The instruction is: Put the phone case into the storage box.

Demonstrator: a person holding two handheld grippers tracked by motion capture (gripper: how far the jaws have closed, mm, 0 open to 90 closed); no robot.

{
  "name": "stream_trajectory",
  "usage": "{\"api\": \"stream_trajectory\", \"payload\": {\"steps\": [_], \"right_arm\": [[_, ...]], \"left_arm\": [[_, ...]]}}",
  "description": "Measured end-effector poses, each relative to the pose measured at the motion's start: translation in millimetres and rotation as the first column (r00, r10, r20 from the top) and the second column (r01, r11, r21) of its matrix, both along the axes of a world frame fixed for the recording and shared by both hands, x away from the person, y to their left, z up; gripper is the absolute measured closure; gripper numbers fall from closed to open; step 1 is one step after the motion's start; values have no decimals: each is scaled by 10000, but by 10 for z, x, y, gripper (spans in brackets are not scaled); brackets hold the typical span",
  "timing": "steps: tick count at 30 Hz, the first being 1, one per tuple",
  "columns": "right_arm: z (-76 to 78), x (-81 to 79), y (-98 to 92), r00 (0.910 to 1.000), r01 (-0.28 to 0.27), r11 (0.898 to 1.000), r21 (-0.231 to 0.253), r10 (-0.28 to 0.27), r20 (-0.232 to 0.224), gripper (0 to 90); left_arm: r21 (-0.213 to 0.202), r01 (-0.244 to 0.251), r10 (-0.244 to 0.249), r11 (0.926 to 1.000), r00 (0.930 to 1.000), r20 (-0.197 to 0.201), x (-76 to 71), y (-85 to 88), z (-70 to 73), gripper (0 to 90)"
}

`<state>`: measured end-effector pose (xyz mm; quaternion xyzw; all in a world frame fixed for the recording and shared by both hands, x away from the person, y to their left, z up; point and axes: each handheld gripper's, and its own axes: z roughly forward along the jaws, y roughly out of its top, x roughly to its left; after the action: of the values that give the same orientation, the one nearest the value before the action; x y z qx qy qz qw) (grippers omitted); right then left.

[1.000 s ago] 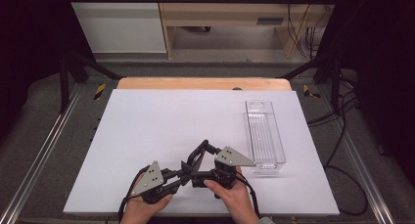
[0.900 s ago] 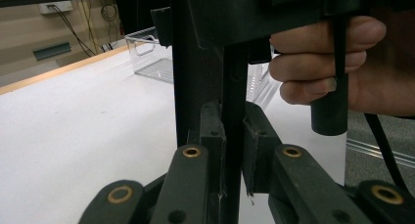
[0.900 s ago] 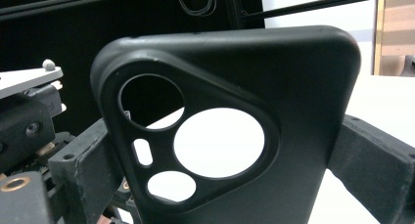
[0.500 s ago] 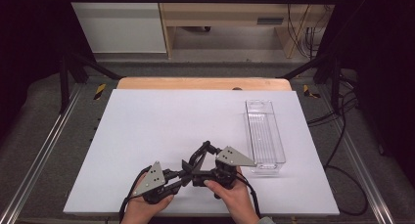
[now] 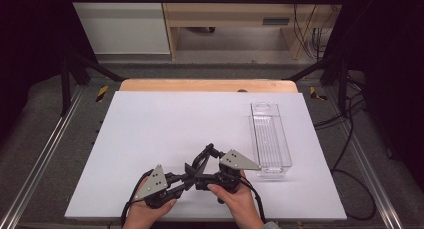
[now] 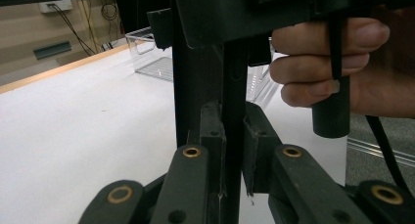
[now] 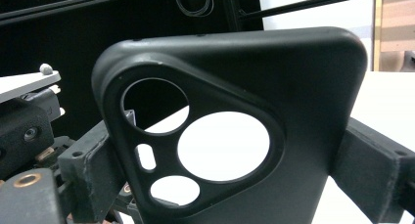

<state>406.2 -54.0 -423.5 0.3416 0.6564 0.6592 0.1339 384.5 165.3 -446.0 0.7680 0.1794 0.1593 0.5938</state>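
Note:
A black phone case (image 7: 303, 111) with round camera cut-outs stands upright between the jaws of my right gripper (image 7: 227, 170), whose pads (image 7: 88, 170) press on its two long sides. My left gripper (image 6: 234, 121) is shut on the case's thin edge (image 6: 200, 72), seen end-on. In the high view both grippers meet near the table's front edge, left gripper (image 5: 186, 178) and right gripper (image 5: 204, 159), with the dark case (image 5: 197, 168) between them. A hand (image 6: 318, 72) grasps the right gripper's handle.
A long clear plastic tray (image 5: 270, 134) lies on the white table top (image 5: 175, 124) to the right of the grippers; it is also behind the jaws as the clear tray (image 6: 151, 53). A wooden edge runs along the far side.

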Motion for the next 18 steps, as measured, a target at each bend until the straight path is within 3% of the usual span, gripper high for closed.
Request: {"api": "stream_trajectory", "payload": {"steps": [18], "right_arm": [[-11, 10, -4, 10000, 26, 10000, 24, -25, -86, 88]], "left_arm": [[-22, -4, 4, 10000, 10000, -62, 0, 14, -15, 818]]}}
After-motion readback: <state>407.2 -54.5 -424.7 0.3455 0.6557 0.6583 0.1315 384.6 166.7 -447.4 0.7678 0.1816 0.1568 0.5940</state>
